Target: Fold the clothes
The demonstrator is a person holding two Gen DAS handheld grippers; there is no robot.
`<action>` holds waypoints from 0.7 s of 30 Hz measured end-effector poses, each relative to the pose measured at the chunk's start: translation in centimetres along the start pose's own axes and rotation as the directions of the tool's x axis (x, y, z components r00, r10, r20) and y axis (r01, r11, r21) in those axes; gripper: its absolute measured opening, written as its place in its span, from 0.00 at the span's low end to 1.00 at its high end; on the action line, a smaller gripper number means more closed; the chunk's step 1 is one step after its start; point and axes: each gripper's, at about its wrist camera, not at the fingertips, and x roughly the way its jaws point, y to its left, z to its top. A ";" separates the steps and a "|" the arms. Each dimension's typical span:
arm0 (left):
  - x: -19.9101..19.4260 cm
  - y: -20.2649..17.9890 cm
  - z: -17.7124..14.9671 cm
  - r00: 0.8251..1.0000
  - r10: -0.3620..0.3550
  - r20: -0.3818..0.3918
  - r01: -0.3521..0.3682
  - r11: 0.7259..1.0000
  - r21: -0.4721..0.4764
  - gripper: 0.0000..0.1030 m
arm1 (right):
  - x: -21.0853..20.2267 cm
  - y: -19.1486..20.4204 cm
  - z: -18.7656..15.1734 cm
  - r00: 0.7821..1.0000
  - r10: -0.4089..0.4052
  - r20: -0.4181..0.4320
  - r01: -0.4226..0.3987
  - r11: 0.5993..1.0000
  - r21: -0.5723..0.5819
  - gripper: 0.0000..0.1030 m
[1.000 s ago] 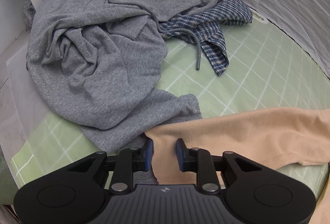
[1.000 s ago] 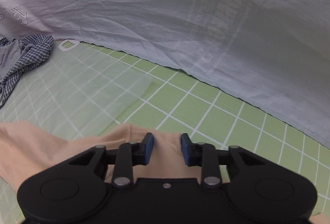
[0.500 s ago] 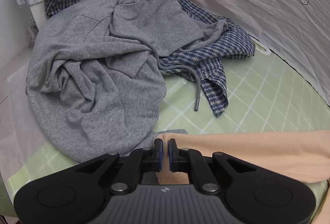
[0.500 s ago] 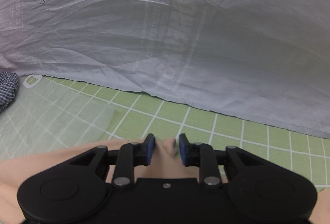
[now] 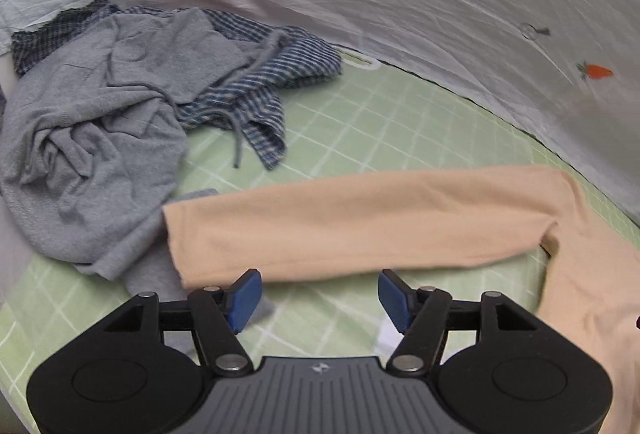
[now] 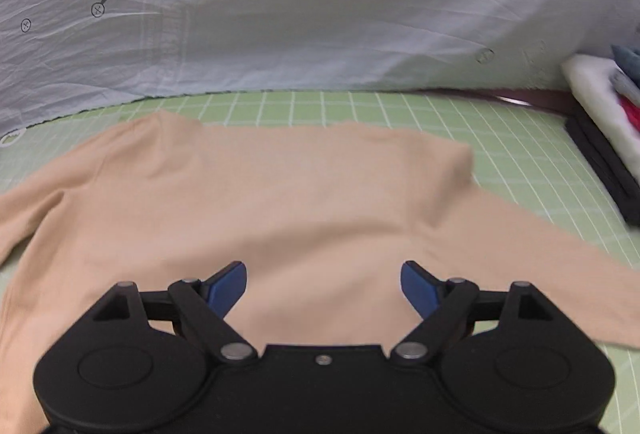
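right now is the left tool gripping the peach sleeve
No, the left tool is opening with nothing between its pads, and the peach sleeve lies flat on the green mat beyond them.

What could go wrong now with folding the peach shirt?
1. The peach shirt's sleeve ends right against the grey sweatshirt, so the left gripper, its fingers opening with nothing between them, might pinch grey cloth too.
2. The grey drawstring and checked shirt lie close by and may snag.
3. The right gripper is opening above the shirt's body; grabbing mid-cloth could bunch it.
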 end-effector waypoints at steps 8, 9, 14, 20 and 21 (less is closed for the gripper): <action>0.1 -8.5 -7.8 0.975 -0.149 -0.163 0.189 0.945 0.266 0.63 | -7.3 -5.1 -10.6 0.994 0.002 -0.111 0.010 0.994 0.108 0.62; 0.1 -8.9 -8.7 0.971 -0.157 -0.180 0.202 0.942 0.267 0.62 | -7.9 -5.4 -11.2 0.994 0.014 -0.108 -0.002 0.993 0.114 0.59; -0.6 -9.8 -11.0 0.968 -0.156 -0.199 0.203 0.948 0.245 0.22 | -9.4 -5.8 -12.2 0.991 0.084 -0.103 -0.076 0.994 0.077 0.09; -3.4 -8.9 -11.8 0.975 -0.151 -0.160 0.179 0.968 0.174 0.03 | -11.5 -7.4 -11.9 0.992 0.107 -0.062 -0.101 0.990 0.098 0.03; -3.7 -8.5 -12.0 0.973 -0.157 -0.167 0.183 0.971 0.153 0.03 | -12.0 -7.8 -11.9 0.993 0.106 -0.059 -0.100 0.989 0.109 0.03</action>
